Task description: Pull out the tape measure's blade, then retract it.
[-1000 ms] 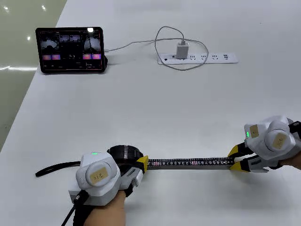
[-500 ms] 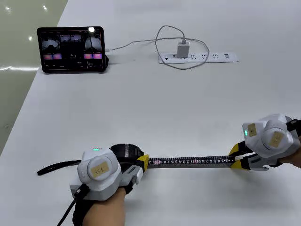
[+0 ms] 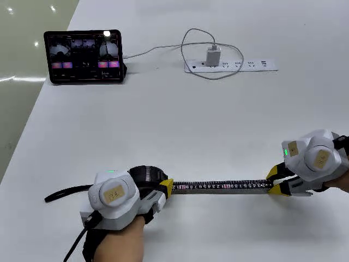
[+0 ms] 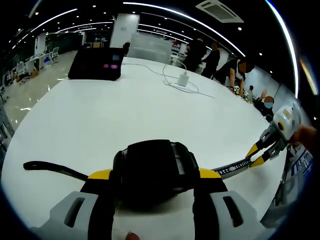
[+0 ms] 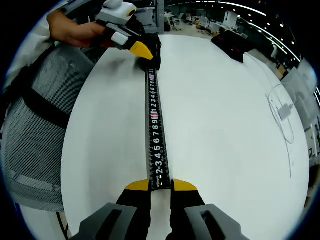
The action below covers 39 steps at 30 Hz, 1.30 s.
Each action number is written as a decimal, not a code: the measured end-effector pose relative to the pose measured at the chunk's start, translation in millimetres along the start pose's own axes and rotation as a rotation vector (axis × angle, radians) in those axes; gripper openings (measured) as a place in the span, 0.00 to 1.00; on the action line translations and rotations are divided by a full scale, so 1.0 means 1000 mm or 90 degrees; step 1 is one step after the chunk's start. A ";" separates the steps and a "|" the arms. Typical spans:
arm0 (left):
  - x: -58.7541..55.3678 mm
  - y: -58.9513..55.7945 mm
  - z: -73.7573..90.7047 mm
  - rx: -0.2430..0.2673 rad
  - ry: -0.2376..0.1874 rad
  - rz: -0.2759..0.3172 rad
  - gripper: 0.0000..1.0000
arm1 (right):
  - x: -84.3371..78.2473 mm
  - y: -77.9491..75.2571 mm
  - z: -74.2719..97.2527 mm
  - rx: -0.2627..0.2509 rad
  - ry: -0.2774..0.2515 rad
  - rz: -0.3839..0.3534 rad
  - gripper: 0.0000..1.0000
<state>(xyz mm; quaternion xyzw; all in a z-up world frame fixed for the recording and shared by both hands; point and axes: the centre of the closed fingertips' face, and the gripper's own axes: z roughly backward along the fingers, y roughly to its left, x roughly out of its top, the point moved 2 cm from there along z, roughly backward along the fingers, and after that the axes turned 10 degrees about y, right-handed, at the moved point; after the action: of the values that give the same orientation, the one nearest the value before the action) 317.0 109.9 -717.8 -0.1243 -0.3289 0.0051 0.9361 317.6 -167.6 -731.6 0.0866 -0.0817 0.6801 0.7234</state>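
left gripper (image 4: 155, 175) clamped on the round black tape measure case (image 3: 146, 176), right gripper (image 5: 161, 186) pinching its pulled-out black numbered blade (image 3: 221, 186), flat on white tabletop (image 3: 191, 125)

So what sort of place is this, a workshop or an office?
Probably a big open-plan office or lab: a long white table with a tablet and power strip, strip lights overhead, and other people standing behind.

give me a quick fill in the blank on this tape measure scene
The left tongs grip the case; the right tongs grip the ___.
Its numbers face ___.
The charger is plugged into the ___.
Missing: blade; up; power strip.
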 end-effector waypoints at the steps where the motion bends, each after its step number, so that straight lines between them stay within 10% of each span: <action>1: 0.000 0.000 0.000 0.000 -0.001 0.000 0.59 | 0.001 0.000 0.001 0.001 -0.001 -0.002 0.10; 39: 0.000 0.001 -0.001 -0.015 0.005 0.017 0.59 | 0.039 -0.003 -0.007 0.031 -0.030 0.023 0.10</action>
<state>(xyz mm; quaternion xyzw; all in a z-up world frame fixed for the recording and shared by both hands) 317.7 110.4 -719.0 -0.1399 -0.3237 0.0133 0.9357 322.8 -128.7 -729.5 0.1186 -0.0834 0.6926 0.7066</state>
